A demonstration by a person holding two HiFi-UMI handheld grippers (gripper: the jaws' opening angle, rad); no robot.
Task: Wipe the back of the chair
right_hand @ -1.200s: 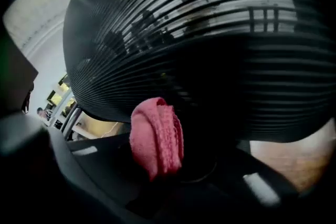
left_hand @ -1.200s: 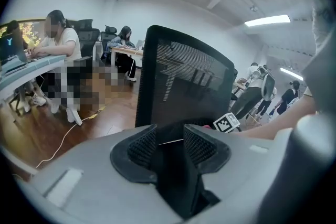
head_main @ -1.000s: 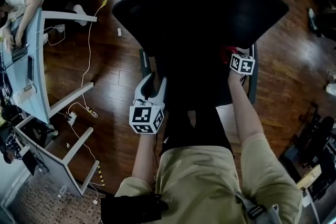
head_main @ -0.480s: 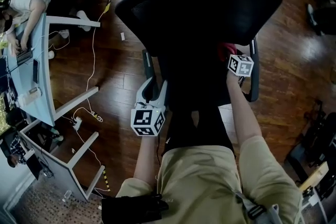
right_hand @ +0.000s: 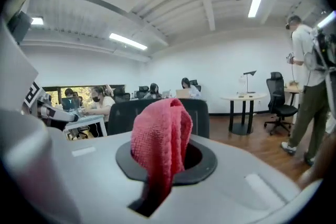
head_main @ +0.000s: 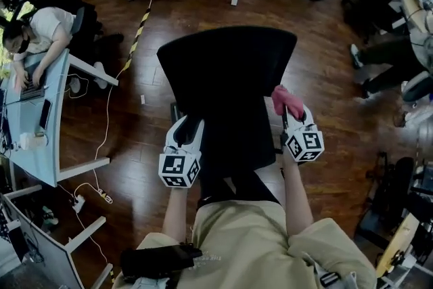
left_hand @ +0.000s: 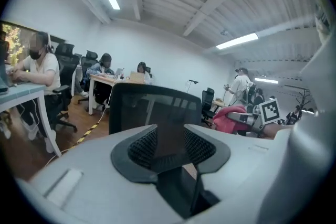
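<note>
While the person stands close behind the black mesh-backed office chair [head_main: 226, 71], the head view shows one tool at each flank of its backrest. The left gripper [head_main: 189, 124] sits just beside the left edge with its jaws spread and nothing in them, probably ready to steady the chair. The right gripper [head_main: 294, 117] is clamped on a pink terry cloth [head_main: 284, 99], which pokes forward at the right edge. Whether it touches the chair I cannot tell.

In the left gripper view, the left gripper [left_hand: 170, 149] stands agape and empty, and the chair's backrest [left_hand: 131, 107] shows beyond the gap.

In the right gripper view, the right gripper [right_hand: 168, 165] pinches the cloth [right_hand: 160, 134] low, so a folded loop stands up proud of the jaws. That looks like a pad meant for rubbing. The backrest [right_hand: 118, 115] lies behind it.

By my count there are two grippers, one cloth and one chair being tended.
</note>
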